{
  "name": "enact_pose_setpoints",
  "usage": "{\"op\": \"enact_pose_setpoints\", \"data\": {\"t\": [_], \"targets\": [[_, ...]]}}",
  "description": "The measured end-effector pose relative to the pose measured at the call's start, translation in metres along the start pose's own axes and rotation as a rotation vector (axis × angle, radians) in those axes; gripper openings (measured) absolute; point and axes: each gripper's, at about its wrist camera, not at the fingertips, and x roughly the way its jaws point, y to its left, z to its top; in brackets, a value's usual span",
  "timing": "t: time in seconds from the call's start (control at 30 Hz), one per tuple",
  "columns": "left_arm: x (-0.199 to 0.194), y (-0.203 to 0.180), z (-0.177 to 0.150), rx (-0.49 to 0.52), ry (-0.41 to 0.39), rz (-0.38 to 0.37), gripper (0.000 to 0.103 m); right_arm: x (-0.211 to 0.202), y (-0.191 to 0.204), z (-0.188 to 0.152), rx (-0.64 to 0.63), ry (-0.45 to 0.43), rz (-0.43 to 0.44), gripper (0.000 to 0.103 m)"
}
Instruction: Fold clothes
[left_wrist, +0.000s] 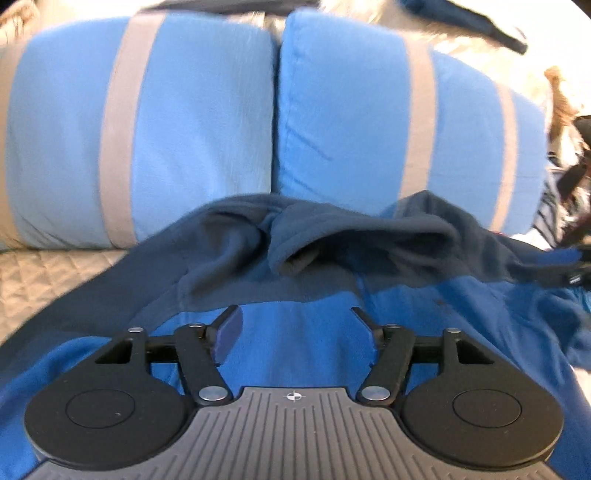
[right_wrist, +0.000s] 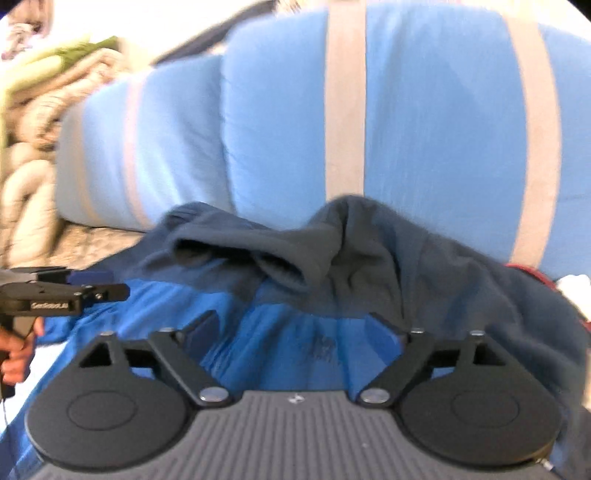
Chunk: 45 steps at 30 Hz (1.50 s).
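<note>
Two blue striped pillows back the bed. Blue garment lies spread before them, its dark navy part bunched at the far edge, likely just dropped into a fold. Left gripper and right gripper hover above it, jaws spread, holding nothing.

Right gripper w/ jaws wide apart, nothing between them, over bright blue garment. Garment's dark navy part lies bunched just beyond the gripper, against the light blue grey-striped pillows. Left of garment: left gripper seen side-on, a hand on its grip. Cream blanket pile far left of pillows.
</note>
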Motion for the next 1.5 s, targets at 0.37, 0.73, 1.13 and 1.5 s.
{"op": "enact_pose_setpoints", "data": {"t": [0.37, 0.73, 1.13, 1.5], "targets": [[-0.117, -0.029, -0.016, 0.070, -0.028, -0.074, 0.080, -0.152, -0.034, -0.024, 0.005, -0.129, -0.086, 0.103], [-0.169, 0.023, -0.059, -0.044, -0.039, 0.023, 0.081, -0.240, -0.074, -0.092, -0.010, -0.104, -0.187, 0.103], [-0.122, 0.094, -0.096, -0.284, 0.026, 0.023, 0.081, -0.175, -0.071, -0.135, 0.089, -0.018, -0.036, 0.103], [-0.016, 0.167, -0.108, -0.592, 0.100, -0.123, 0.081, -0.059, -0.087, -0.113, 0.235, 0.041, 0.038, 0.103]]}}
